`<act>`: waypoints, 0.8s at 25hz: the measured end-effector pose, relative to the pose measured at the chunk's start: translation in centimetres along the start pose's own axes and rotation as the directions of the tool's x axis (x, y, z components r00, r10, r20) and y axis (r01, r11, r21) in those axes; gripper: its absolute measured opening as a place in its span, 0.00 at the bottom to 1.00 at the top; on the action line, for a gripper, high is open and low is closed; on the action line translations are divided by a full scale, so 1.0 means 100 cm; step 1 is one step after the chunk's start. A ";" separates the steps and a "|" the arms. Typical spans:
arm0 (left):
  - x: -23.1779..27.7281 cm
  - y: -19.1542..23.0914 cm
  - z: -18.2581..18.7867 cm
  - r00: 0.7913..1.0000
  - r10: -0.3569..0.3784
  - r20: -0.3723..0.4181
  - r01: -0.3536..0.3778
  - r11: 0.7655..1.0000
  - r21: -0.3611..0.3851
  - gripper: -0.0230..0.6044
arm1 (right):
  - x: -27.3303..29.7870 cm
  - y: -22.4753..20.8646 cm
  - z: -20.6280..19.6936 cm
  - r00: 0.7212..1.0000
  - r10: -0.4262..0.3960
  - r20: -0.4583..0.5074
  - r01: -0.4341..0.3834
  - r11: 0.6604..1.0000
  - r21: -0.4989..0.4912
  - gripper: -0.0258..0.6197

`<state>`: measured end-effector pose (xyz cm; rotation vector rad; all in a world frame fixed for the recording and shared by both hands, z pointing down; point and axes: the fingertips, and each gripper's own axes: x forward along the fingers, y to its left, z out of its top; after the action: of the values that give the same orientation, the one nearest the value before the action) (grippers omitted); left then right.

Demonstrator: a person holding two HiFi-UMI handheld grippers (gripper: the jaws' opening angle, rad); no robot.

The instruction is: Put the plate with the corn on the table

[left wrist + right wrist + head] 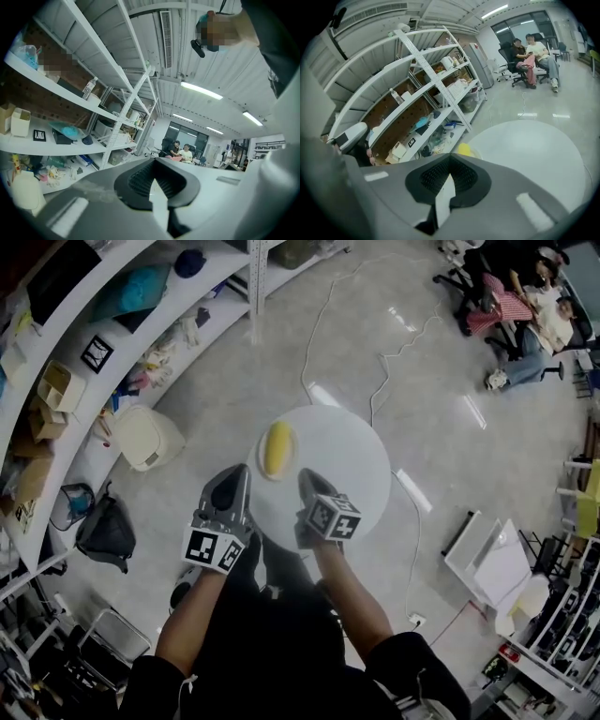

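Observation:
A yellow corn cob (277,448) lies on a small pale plate (263,468) that rests on the left part of the round white table (347,470). My left gripper (240,476) hovers just left of the plate, off the table's edge, with its jaws together and nothing in them. Just below and right of the plate, my right gripper (306,480) sits over the table, shut and empty too. In the right gripper view the corn (465,150) peeks out just past the right gripper (447,183). The left gripper (157,185) points up at shelves and ceiling.
Curved white shelving (112,343) full of boxes and bags runs along the left. A white bin (147,437) and a black bag (106,531) stand on the floor beside it. Cables (389,362) trail past the table. Seated people (530,306) are far right.

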<state>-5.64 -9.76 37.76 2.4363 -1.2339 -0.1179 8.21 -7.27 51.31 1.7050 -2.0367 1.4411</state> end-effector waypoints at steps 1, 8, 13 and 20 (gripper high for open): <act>-0.001 -0.002 0.004 1.000 -0.004 0.003 0.004 1.000 0.004 0.04 | -0.003 0.005 0.003 1.000 0.004 0.008 -0.004 1.000 -0.002 0.05; -0.013 -0.019 0.028 0.999 -0.035 0.026 0.034 0.999 0.021 0.04 | -0.029 0.036 0.022 0.997 0.028 0.066 -0.026 0.999 -0.032 0.05; -0.020 -0.029 0.040 0.997 -0.066 0.035 0.065 0.997 0.036 0.04 | -0.045 0.052 0.034 0.993 0.039 0.108 -0.033 0.998 -0.056 0.05; -0.025 -0.040 0.056 0.994 -0.089 0.057 0.086 0.995 0.057 0.04 | -0.069 0.073 0.048 0.984 0.058 0.170 -0.043 0.995 -0.093 0.05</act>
<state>-5.53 -7.41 30.79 2.5516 -1.1691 -0.1851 6.92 -6.47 40.23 1.8116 -2.2100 1.2348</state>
